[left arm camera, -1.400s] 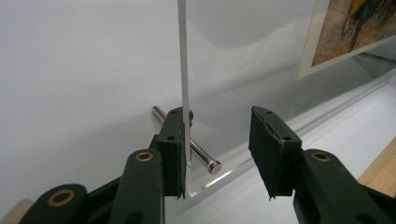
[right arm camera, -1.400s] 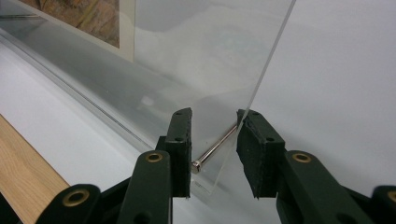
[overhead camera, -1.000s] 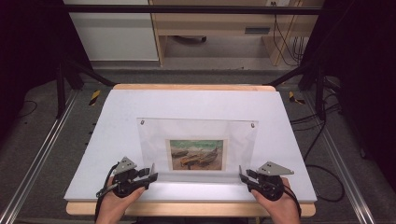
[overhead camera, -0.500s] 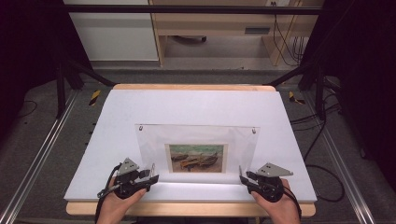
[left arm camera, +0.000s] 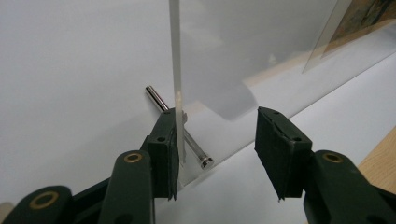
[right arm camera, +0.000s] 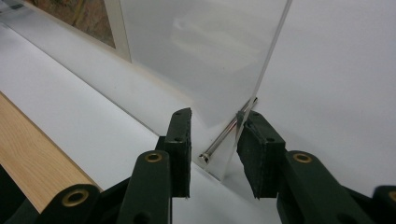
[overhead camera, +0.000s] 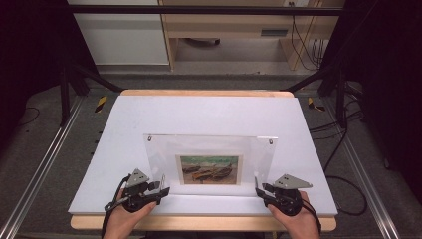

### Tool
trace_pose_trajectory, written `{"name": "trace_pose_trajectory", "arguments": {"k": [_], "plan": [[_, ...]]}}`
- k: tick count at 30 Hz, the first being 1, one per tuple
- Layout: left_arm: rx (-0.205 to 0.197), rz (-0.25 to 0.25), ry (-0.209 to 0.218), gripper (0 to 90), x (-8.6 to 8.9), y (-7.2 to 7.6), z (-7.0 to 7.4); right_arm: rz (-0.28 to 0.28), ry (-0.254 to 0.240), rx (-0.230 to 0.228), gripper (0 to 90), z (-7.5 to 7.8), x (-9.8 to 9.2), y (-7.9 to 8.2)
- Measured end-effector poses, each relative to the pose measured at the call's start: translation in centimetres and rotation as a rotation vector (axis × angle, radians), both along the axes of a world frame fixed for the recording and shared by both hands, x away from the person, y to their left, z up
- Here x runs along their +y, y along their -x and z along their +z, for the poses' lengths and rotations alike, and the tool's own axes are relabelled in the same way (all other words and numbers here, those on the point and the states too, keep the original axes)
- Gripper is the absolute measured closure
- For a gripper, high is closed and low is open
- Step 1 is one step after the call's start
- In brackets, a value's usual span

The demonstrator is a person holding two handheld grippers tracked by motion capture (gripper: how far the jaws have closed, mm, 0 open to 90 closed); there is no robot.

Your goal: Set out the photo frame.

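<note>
painting (overhead camera: 209, 169) detail too small, forearms cropped

no readable text, label, brand, number or sign anywhere: none on the clear frame (overhead camera: 209, 159), its boat picture (overhead camera: 209, 169), the white board (overhead camera: 199, 114) or the grippers.

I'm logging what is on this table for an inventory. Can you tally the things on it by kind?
Clear acrylic picture frame standing upright, with a boat painting print inside: 1
Silver metal standoff pins at the frame's bottom corners: 2
Black two-jaw grippers, left and right: 2
Total: 5
</note>
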State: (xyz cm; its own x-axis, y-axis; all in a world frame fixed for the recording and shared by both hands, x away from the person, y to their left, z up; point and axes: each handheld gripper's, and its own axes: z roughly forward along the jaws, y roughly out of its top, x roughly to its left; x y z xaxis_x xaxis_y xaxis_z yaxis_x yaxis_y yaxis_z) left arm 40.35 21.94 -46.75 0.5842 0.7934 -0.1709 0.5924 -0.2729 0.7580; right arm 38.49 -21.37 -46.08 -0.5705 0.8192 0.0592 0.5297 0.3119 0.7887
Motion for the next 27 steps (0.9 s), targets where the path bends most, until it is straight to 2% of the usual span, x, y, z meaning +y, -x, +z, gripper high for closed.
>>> {"name": "trace_pose_trajectory", "arguments": {"k": [4,6,7,8,9,10,12,15,21,27], "plan": [[-0.008,-0.003,0.002,50.7,0.0,0.0,0.1,-0.002,-0.005,0.002,63.5,0.0,-0.1,0.0],[-0.036,0.012,0.002,47.8,0.2,0.1,0.4,-0.014,-0.007,-0.007,54.7,0.1,-0.1,0.1],[-0.051,0.016,-0.012,44.5,0.3,0.2,0.6,-0.021,-0.004,-0.021,48.5,0.1,-0.2,0.1],[-0.069,0.025,-0.024,37.0,0.4,0.3,0.8,-0.041,0.006,-0.028,37.8,0.2,-0.4,0.3],[-0.077,0.028,-0.032,37.0,0.5,0.3,0.9,-0.041,0.006,-0.028,37.8,0.2,-0.4,0.3],[-0.084,0.033,-0.032,30.6,0.7,0.4,1.0,-0.062,0.009,-0.034,29.0,0.3,-0.7,0.5],[-0.103,0.034,-0.029,28.1,1.1,0.6,1.3,-0.075,0.007,-0.040,26.5,0.4,-0.8,0.6],[-0.139,0.033,-0.050,21.9,1.6,1.0,1.7,-0.088,0.012,-0.065,19.8,0.6,-1.4,0.9],[-0.172,0.028,-0.072,12.5,3.3,1.0,2.1,-0.153,0.008,-0.100,12.6,0.9,-3.1,1.6],[-0.185,0.085,-0.058,8.6,5.3,0.3,2.2,-0.199,0.018,-0.109,8.6,0.8,-4.4,1.8]]}}
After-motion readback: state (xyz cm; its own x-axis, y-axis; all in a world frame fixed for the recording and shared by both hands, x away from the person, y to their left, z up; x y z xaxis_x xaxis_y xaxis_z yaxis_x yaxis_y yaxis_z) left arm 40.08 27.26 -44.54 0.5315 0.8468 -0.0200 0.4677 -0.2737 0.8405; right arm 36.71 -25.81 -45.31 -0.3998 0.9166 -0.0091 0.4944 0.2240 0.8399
